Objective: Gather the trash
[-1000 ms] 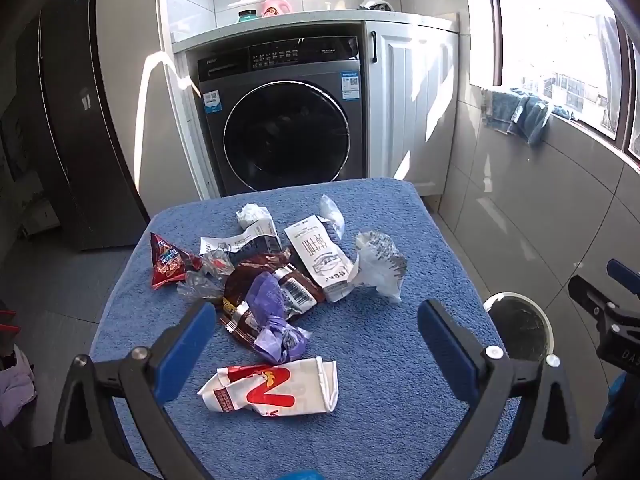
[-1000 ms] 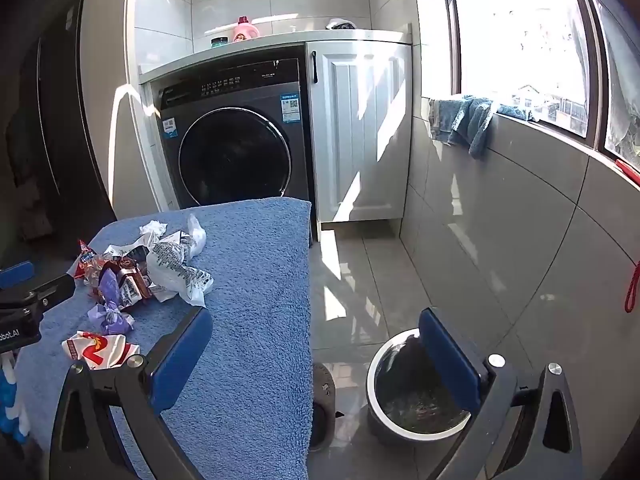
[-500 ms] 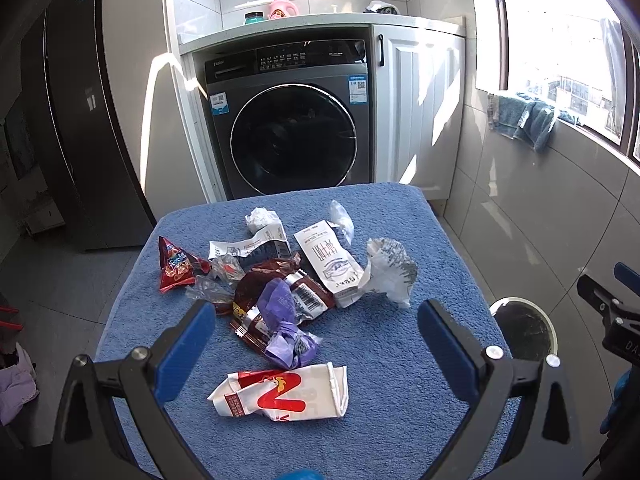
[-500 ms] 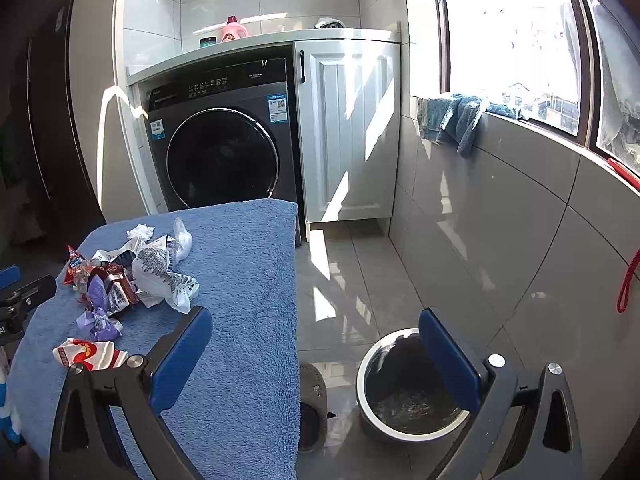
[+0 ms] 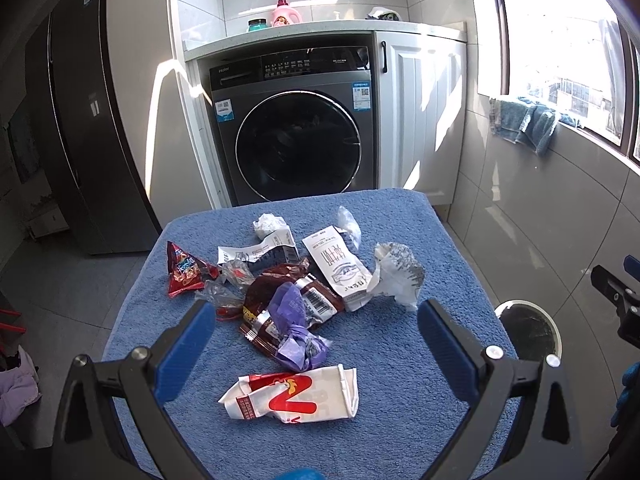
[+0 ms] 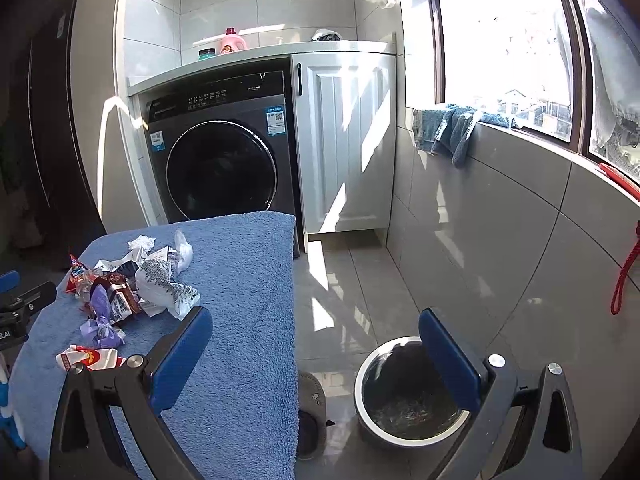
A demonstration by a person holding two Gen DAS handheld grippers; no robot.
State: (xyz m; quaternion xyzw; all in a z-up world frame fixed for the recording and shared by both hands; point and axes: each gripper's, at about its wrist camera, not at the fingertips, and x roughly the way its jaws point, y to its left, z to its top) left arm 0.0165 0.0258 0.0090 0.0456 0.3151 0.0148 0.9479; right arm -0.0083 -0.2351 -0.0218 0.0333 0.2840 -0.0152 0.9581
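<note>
Both hand-held grippers gape empty: the left hand-held gripper (image 5: 312, 336) over the towel-covered bench (image 5: 400, 352), the right hand-held gripper (image 6: 316, 344) between bench edge and floor bin (image 6: 404, 396). Trash pile (image 5: 296, 280) lies at 12 o'clock, a flattened red-and-white cup (image 5: 292, 396) nearest; washing machine (image 5: 292, 124) beyond.

A dark front-loading washing machine (image 5: 296, 136) stood under a white countertop (image 5: 320, 30), with a white cabinet door (image 5: 420, 120) just to its right. On the countertop sat a pink detergent bottle (image 5: 285, 14) beside a teal-lidded jar (image 5: 257, 25). A blue cloth (image 6: 448, 132) hung over the sill below the window (image 6: 500, 40). A red cord (image 6: 624, 276) dangled against the grey tiled wall (image 6: 500, 220)
</note>
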